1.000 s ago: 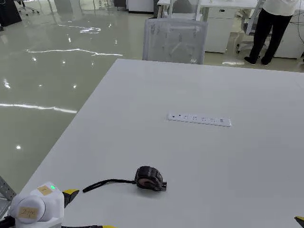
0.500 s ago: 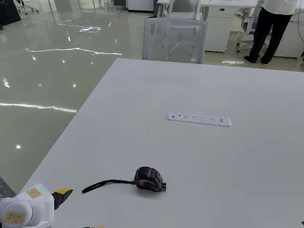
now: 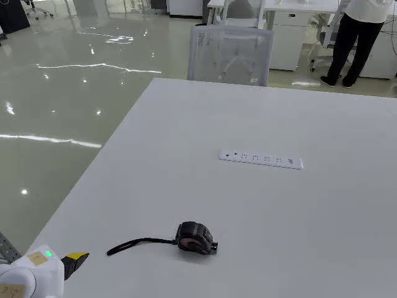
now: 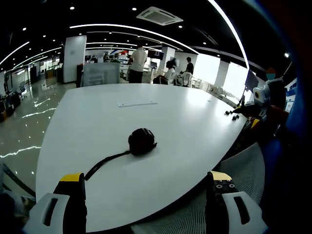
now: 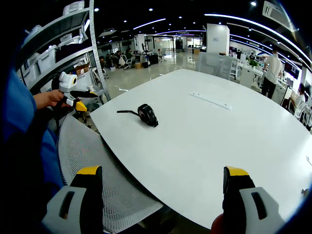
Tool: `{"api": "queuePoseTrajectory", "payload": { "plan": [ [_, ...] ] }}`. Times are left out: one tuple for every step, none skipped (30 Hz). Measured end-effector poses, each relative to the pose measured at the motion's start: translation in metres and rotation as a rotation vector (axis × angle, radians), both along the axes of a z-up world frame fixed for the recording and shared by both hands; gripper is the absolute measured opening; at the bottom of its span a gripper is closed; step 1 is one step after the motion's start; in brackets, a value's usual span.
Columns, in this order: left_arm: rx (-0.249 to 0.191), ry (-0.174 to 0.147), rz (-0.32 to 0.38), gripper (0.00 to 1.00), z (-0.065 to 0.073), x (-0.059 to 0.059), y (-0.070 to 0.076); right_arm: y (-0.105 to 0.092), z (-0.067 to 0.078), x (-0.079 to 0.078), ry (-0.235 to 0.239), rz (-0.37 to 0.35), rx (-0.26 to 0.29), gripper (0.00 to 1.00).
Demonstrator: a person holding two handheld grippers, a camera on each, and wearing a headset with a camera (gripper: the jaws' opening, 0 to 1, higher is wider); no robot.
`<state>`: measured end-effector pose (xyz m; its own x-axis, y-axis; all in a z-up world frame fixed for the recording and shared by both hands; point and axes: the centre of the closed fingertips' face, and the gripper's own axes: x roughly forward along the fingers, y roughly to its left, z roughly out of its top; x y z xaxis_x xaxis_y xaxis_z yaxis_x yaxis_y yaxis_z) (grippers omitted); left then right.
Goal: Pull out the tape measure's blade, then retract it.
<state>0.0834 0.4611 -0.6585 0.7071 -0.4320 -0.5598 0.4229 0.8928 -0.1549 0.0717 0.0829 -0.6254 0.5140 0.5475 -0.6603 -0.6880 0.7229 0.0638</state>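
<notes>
Left gripper point(image 4: 146, 178) of mine has its jaws spread wide; in its own view the two yellow-tipped fingers rise from the bottom corners, off the near edge of the white table point(image 3: 205, 118). In the head view it sits in the lower left corner of the frame. I hold the right gripper point(image 5: 163, 171) just as wide, its jaws also at the bottom of its view and short of the table edge.

Between them, well apart from both, lies the tape measure point(image 3: 195, 236): a dark rounded case flat on the table, in the lower middle of the head view. Its black wrist strap point(image 3: 133, 244) trails off to the left of the frame.

Higher up, right of centre, a white power strip point(image 3: 260, 159) lies on the table. A mesh-backed chair point(image 3: 229, 53) stands at the table's far edge, and a person point(image 3: 356, 31) stands in the upper right corner.
</notes>
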Motion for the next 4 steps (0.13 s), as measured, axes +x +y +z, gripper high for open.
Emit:
{"api": "queuePoseTrajectory", "payload": {
  "plan": [
    [0.0, 0.0, -0.001, 1.0, 0.0002, 0.0, -0.0001, 0.0001, -0.0002, -0.0002, 0.001, 0.001, -0.001, 1.0],
    [0.001, -0.002, -0.001, 1.0, 0.0004, 0.0003, 0.0002, 0.0, -0.0003, -0.0002, 0.001, 0.001, -0.002, 1.0],
    [0.002, -0.004, 0.002, 1.0, 0.0008, 0.0009, 0.001, -0.0002, -0.0003, 0.0, -0.001, 0.001, -0.002, 1.0],
    [0.0, -0.004, 0.003, 1.0, 0.0011, 0.0011, 0.0014, -0.0001, 0.0, 0.0002, -0.002, 0.002, 0.0, 1.0]
  ]
}}
